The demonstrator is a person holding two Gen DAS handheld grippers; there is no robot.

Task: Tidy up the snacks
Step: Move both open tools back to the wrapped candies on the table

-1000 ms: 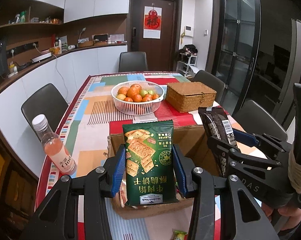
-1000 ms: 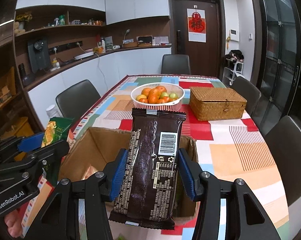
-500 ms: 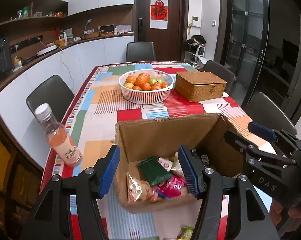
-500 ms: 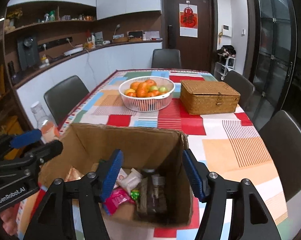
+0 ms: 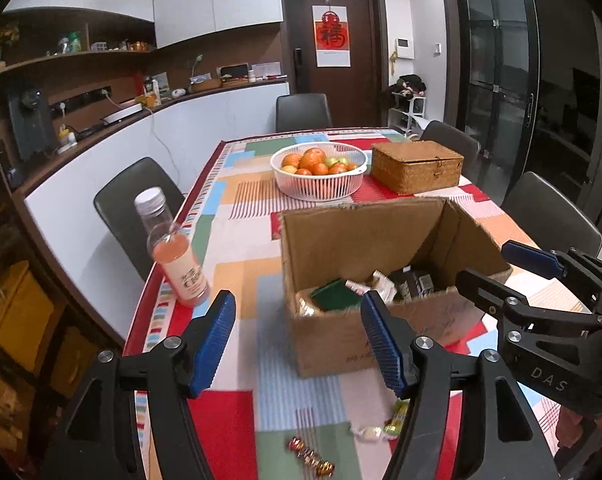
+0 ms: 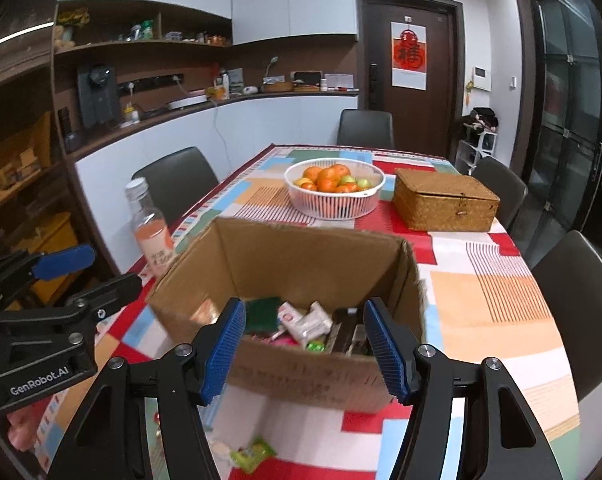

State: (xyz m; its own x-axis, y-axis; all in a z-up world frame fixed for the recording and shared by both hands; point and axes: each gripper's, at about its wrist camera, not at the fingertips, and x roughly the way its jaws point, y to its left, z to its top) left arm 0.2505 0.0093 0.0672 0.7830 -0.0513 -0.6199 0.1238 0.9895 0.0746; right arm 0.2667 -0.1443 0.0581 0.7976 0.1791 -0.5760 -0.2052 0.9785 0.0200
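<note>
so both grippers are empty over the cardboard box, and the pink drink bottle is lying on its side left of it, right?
Not quite. The bottle stands upright, cap on top, left of the cardboard box, as the left wrist view shows. The rest holds: the left gripper, jaws opening, and the right gripper hold nothing.

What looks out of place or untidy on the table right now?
A few small wrapped sweets lie loose on the tablecloth in front of the cardboard box, outside it. The snacks already in the box lie jumbled. Nothing looks spilled or damaged.
</note>
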